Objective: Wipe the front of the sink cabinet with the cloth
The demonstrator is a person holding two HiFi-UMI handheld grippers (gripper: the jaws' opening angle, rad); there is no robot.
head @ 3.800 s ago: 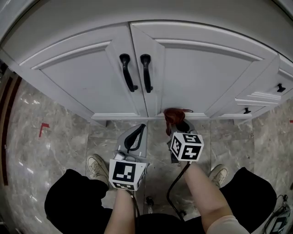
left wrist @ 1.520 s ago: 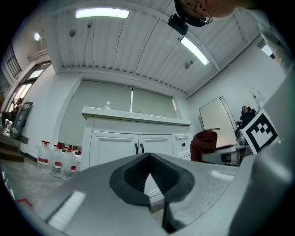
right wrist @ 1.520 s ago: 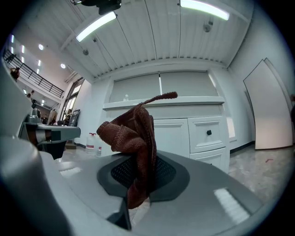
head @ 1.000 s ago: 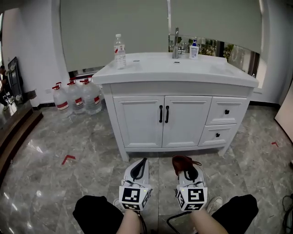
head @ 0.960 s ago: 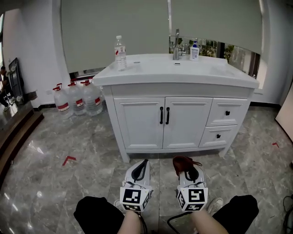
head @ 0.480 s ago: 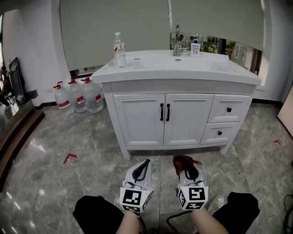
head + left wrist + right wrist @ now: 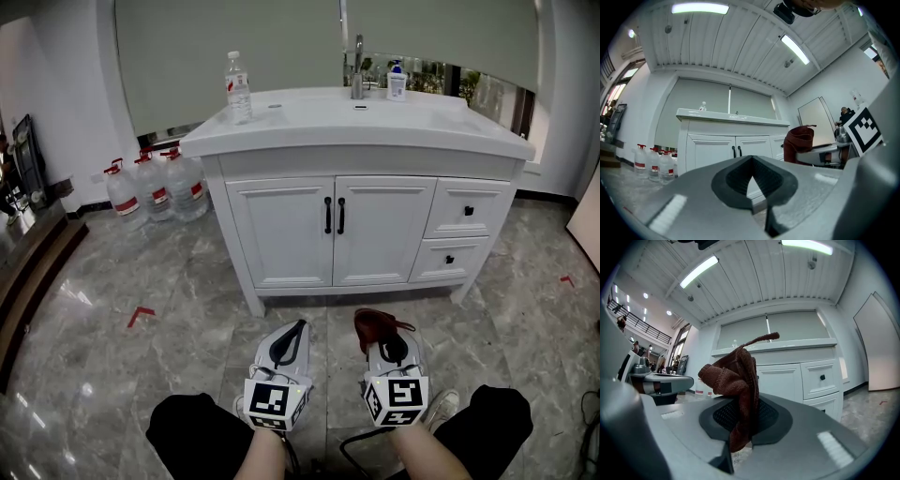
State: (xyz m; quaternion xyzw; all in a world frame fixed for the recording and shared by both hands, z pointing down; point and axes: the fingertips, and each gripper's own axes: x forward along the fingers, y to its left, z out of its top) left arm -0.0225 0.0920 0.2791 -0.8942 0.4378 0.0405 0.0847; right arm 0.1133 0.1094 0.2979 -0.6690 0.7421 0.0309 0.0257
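The right gripper [image 7: 740,420] was shut tight on the red-brown cloth [image 7: 736,376]. The left gripper [image 7: 751,180] was closed too, with nothing in it. Both sat low by the person's knees [image 7: 187,422], well apart from the white cabinet [image 7: 337,230] across the floor [image 7: 141,281]. No wiping was under way, and the cloth touched no part of the cabinet. I think the front was yet to be reached. The cloth stood long-ways out of the jaws, its bunched end pointing toward the cabinet.
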